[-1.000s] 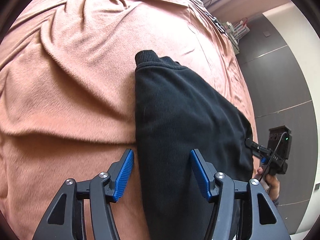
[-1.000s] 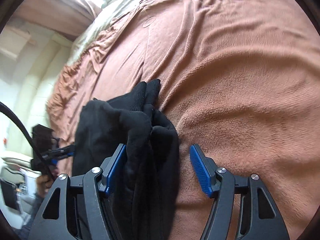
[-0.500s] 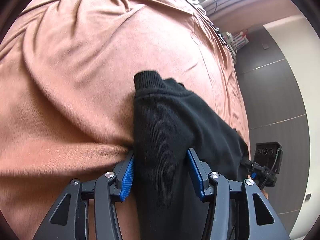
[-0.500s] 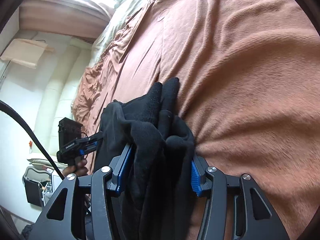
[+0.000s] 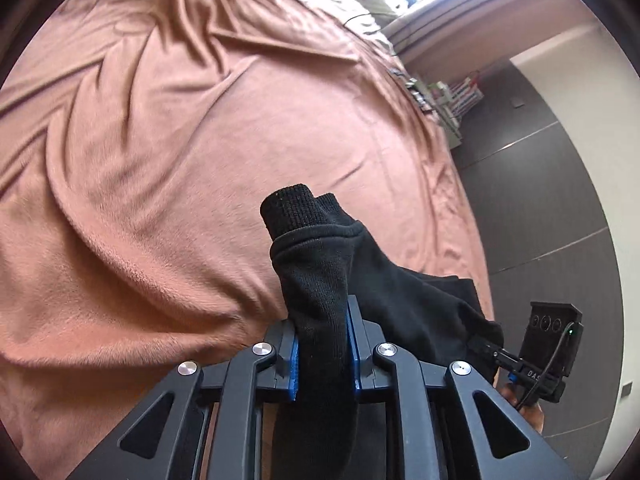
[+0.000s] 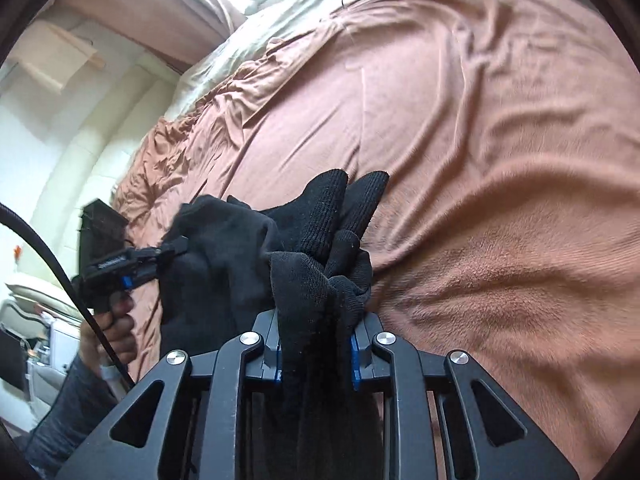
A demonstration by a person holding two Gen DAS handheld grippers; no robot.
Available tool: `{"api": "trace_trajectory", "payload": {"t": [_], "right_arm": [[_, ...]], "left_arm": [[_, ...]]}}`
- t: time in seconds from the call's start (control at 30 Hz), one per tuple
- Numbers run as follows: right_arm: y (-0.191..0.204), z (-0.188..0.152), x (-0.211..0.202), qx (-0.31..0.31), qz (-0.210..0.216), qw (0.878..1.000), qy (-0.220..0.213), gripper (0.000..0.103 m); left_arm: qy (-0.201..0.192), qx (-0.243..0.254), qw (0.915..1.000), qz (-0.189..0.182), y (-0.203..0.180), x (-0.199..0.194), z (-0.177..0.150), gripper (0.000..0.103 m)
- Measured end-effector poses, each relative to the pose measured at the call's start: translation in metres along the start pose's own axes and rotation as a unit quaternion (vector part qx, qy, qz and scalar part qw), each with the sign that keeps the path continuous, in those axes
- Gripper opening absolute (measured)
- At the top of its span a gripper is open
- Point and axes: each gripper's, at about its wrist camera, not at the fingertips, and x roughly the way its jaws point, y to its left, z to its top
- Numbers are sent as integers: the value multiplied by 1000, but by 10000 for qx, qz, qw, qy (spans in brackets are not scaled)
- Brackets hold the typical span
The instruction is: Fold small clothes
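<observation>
Both sets of jaws are pinched on cloth: your left gripper [image 5: 322, 354] has its blue pads pressed against a bunched edge of the black knitted garment [image 5: 320, 264], and your right gripper [image 6: 316, 354] clamps another gathered fold of the same garment [image 6: 320, 264]. You can see the ribbed cuffs poking up just beyond each grip, two of them side by side in the right wrist view. The garment hangs stretched between your two grippers, over the rumpled terracotta-brown fleece blanket [image 5: 160, 184] that covers the bed. In the left wrist view your right gripper [image 5: 548, 348] appears at the far edge of the black cloth; in the right wrist view your left hand [image 6: 116, 320] holds the other gripper's handle, a grey sleeve [image 6: 68, 412] below it.
</observation>
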Motion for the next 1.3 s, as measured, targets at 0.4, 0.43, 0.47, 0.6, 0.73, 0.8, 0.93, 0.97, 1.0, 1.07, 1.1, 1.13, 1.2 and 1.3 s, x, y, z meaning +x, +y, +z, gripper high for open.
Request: {"api": "trace_trajectory", "payload": {"t": [0.4, 0.43, 0.47, 0.6, 0.73, 0.8, 0.93, 0.97, 1.0, 1.07, 1.1, 1.13, 1.2, 1.3], "right_arm": [[68, -50, -66, -480, -413, 9951, -762, 19], [72, -55, -71, -522, -432, 9944, -808, 19], [78, -60, -78, -576, -460, 9934, -879, 19], [101, -80, -103, -689, -548, 9903, -1072, 18], [119, -98, -127, -773, -584, 9875, -1246, 18], [127, -106, -139, -818, -598, 9858, -1340, 18], [147, -133, -168, -951, -670, 9805, -1585, 18], [150, -138, -173, -974, -689, 9793, -1634, 18], [154, -144, -179, -1004, -705, 9780, -1686, 18], [164, -157, -193, -1078, -750, 9752, -1783, 18], [167, -160, -197, -1110, -766, 9742, -1812, 18], [173, -167, -205, -1143, -783, 9727, -1864, 18], [180, -174, -216, -1198, -818, 9701, -1946, 18], [188, -187, -234, -1268, -882, 9663, -2058, 18]], "left_arm": [[-483, 532, 9966, -404, -56, -69, -16, 19], [-499, 548, 9963, -431, -60, -73, -17, 19], [-536, 578, 9958, -459, -64, -79, -20, 19], [-685, 734, 9933, -573, -80, -103, -32, 19], [-795, 832, 9910, -684, -93, -123, -43, 18], [-844, 897, 9895, -751, -100, -135, -49, 18], [-943, 1024, 9860, -922, -115, -159, -62, 17], [-971, 1057, 9850, -960, -117, -165, -66, 17], [-999, 1094, 9840, -993, -121, -171, -70, 17], [-1044, 1145, 9823, -1054, -127, -181, -78, 16], [-1075, 1179, 9812, -1086, -130, -187, -82, 16], [-1097, 1202, 9804, -1109, -133, -191, -85, 16], [-1138, 1264, 9784, -1175, -139, -201, -93, 16], [-1177, 1380, 9752, -1267, -152, -214, -103, 15]]}}
